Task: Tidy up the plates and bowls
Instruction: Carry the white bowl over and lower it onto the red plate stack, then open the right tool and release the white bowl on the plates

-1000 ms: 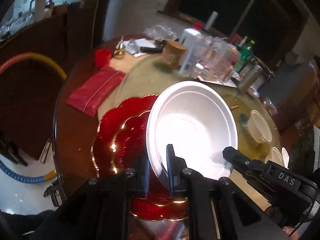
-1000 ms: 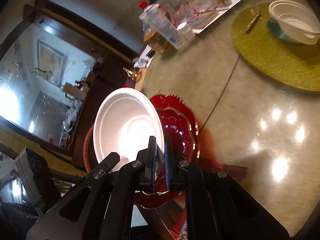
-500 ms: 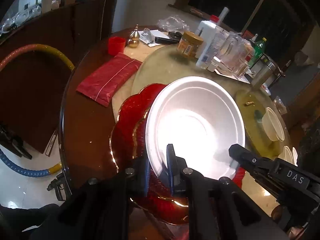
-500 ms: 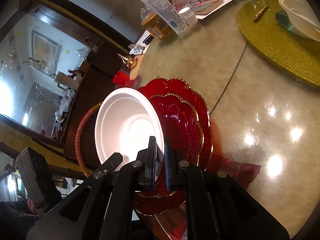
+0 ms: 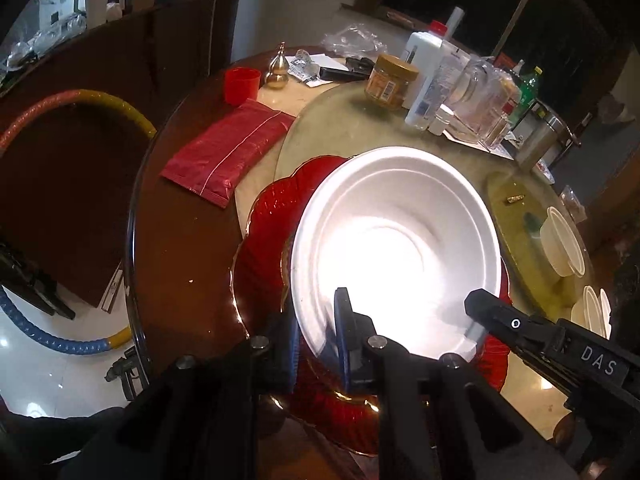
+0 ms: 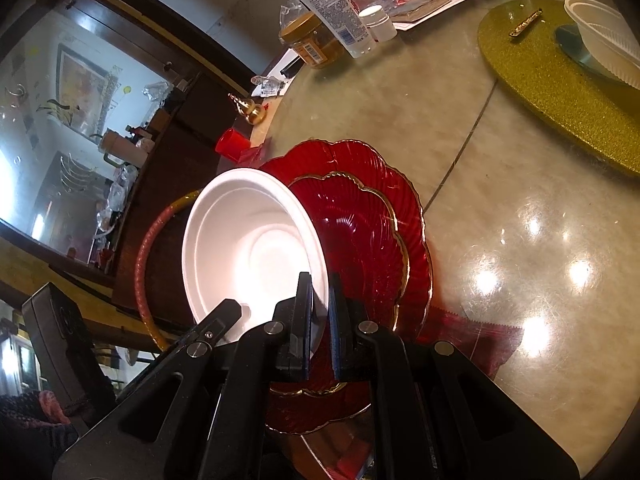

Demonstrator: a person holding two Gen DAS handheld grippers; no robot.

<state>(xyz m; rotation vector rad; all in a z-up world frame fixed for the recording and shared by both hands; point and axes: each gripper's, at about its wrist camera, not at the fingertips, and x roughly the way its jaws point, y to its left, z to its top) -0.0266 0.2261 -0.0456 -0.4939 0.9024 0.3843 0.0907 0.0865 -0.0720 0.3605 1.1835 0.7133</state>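
Observation:
A large white bowl point(image 5: 396, 248) hangs over two stacked red scalloped plates point(image 5: 272, 232) at the table's near edge. My left gripper point(image 5: 316, 320) is shut on the bowl's near-left rim. My right gripper point(image 6: 320, 300) is shut on the bowl's point(image 6: 256, 248) opposite rim; its finger point(image 5: 492, 312) shows in the left wrist view. The smaller red plate point(image 6: 360, 232) lies on the larger one point(image 6: 416, 208). Whether the bowl touches the plates cannot be told.
A gold round mat point(image 6: 560, 92) holds a small white bowl point(image 6: 604, 44). More white bowls point(image 5: 592, 308) sit at the right. Bottles, a jar point(image 5: 392, 80) and a red cup point(image 5: 240, 84) crowd the far side. A red packet point(image 5: 228, 152) lies left.
Both grippers have carried the white bowl forward and down, so it now sits more squarely over the red plates. Both grips have stayed shut.

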